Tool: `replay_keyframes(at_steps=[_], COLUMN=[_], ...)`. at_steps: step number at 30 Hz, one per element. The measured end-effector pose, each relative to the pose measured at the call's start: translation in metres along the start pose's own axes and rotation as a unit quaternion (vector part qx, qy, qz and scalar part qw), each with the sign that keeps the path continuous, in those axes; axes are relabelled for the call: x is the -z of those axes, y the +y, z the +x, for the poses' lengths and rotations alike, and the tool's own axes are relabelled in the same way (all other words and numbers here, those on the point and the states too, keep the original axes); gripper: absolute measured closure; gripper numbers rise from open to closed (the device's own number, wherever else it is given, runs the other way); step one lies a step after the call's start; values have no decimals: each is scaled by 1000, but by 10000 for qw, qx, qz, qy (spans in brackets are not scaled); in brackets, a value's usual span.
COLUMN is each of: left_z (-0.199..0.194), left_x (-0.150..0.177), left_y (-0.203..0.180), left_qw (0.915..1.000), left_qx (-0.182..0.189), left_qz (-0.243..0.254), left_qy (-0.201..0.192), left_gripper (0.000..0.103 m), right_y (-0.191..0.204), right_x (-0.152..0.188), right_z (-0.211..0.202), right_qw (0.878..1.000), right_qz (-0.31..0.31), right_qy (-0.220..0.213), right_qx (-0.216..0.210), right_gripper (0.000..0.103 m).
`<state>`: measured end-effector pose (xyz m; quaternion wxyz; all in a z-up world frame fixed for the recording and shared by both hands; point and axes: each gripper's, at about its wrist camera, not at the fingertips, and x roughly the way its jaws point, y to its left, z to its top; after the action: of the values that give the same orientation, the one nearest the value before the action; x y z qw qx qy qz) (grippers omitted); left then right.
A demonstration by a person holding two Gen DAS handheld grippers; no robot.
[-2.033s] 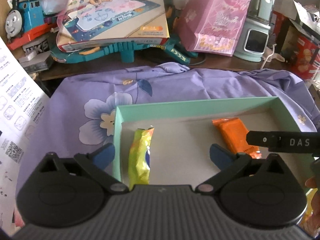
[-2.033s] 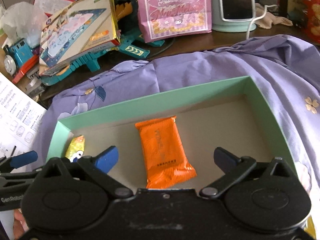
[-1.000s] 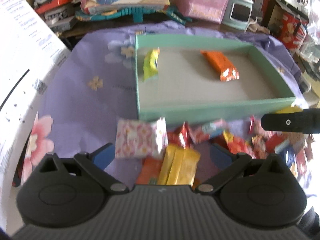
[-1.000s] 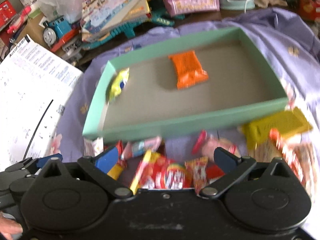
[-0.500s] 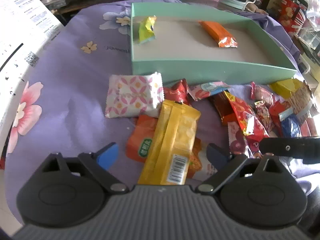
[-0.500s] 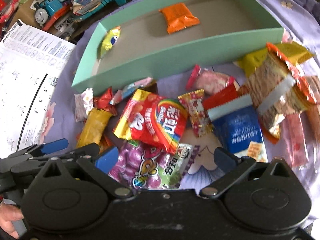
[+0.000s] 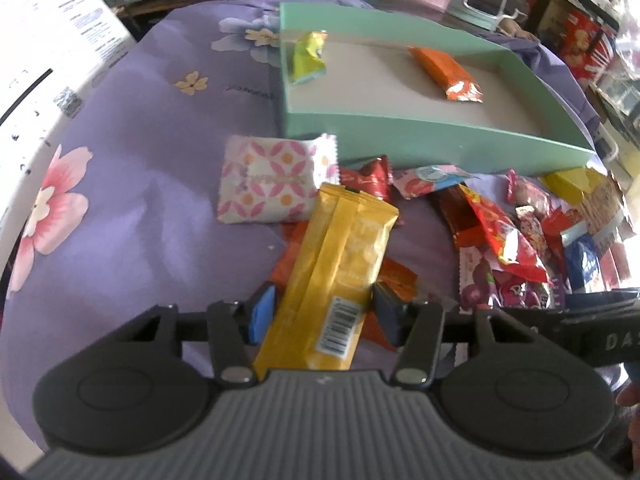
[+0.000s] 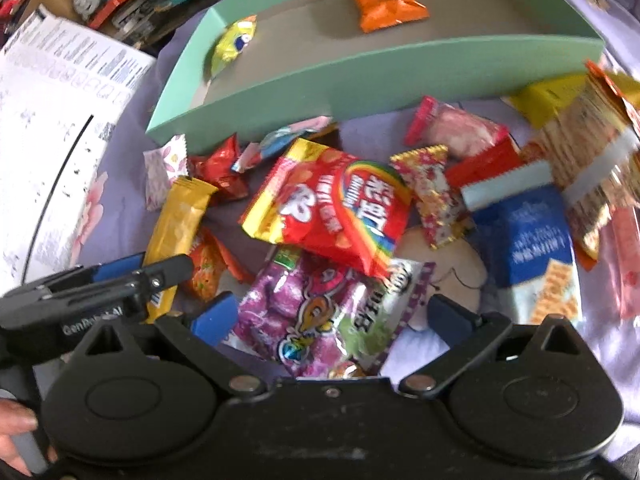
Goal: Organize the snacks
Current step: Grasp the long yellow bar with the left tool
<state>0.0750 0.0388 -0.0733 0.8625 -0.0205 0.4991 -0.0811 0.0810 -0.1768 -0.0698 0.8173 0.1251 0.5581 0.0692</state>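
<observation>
My left gripper [image 7: 324, 312] is low over the snack pile, jaws closing, blue pads against both long edges of a yellow snack bar [image 7: 340, 248]. The right wrist view shows the same pinch on the bar [image 8: 180, 220] by my left gripper [image 8: 136, 276]. My right gripper [image 8: 332, 316] stands open over a purple candy bag [image 8: 312, 308], which lies between its fingers untouched. Beyond, the teal box [image 7: 400, 132] holds a yellow-green packet [image 7: 308, 60] and an orange packet [image 7: 444, 70].
Several loose snacks lie on the purple floral cloth before the box: a red rainbow bag [image 8: 332, 208], a blue cracker pack [image 8: 528, 240], a pink-patterned packet [image 7: 272, 180]. A printed white sheet [image 7: 48, 40] lies left. Toys and boxes crowd the back. A hand [image 8: 16, 432] shows bottom left.
Both grippers have come back from the box and sunk toward the snack pile. The left jaws have narrowed from wide open onto the yellow bar. The right jaws have stayed wide.
</observation>
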Motion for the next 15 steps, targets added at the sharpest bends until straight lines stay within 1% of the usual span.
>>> replay_keyframes(at_steps=[4,6,8,9,10,11,13,15], left_z=[2,2,3,3,3,3,3,1], left_x=[0,0,0,-1,-1,-1,-1,1], left_y=[2,1,0,-1,-2,-3,-7,-12], left_qw=[10000,10000,10000,10000,10000,10000,9999,9997], left_qx=[13,-3,-19,-38,-54,-63,-73,-51], left_qz=[-61,-44,-21,1,23,49,119,224], left_qy=[27,22,27,33,38,38,40,12], left_gripper=[47,47,45,44,44,44,44,54], right_y=[12,14,17,17,15,12,7,1], right_x=[0,1,3,3,4,4,5,7], right_z=[5,4,2,0,-2,-4,-10,-13], right_qw=[9992,9985,9975,9974,9974,9976,9980,9983], right_qz=[-324,-466,-631,-658,-659,-645,-595,-533], right_qy=[-90,-139,-200,-216,-224,-219,-228,-228], right_qx=[196,241,237,203,179,123,43,26], right_gripper=[0,3,11,12,17,20,21,22])
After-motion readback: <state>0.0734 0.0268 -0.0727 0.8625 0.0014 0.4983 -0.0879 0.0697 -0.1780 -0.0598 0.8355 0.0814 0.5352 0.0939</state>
